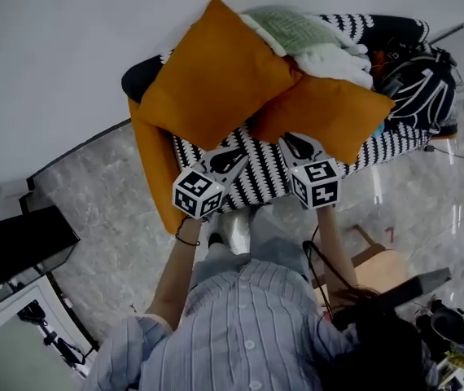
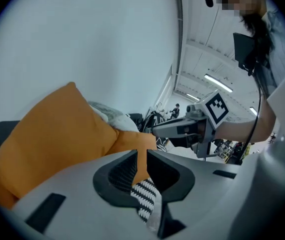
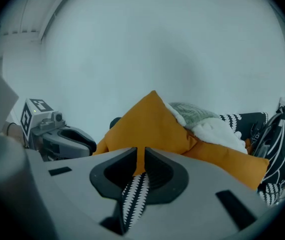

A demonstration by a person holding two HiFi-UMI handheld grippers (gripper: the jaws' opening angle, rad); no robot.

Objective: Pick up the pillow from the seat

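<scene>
Both grippers are at the front of the seat (image 1: 395,141). Each has its fingers pressed together on a thin fold of orange cloth. The left gripper (image 2: 141,156) and the right gripper (image 3: 139,156) both pinch what looks to me like the front edge of the nearer orange pillow (image 1: 326,116). That pillow lies on the seat, not yet lifted.

What worries me is how little they hold. It is only a seam's worth of smooth woven fabric, and a plump, stuffed pillow could slide out of so thin a pinch once its weight hangs from it. The larger orange pillow (image 1: 216,76) leans against the nearer one, tilted up on a corner. A soft heap, a green knitted throw (image 1: 293,27) and a white fluffy blanket (image 1: 338,62), lies against them both. Pulling the nearer pillow out may tip all of that toward the floor. The black-and-white zigzag cover (image 3: 132,199) sits right beneath the fingertips, so it could get caught in the grip and dragged along.
</scene>
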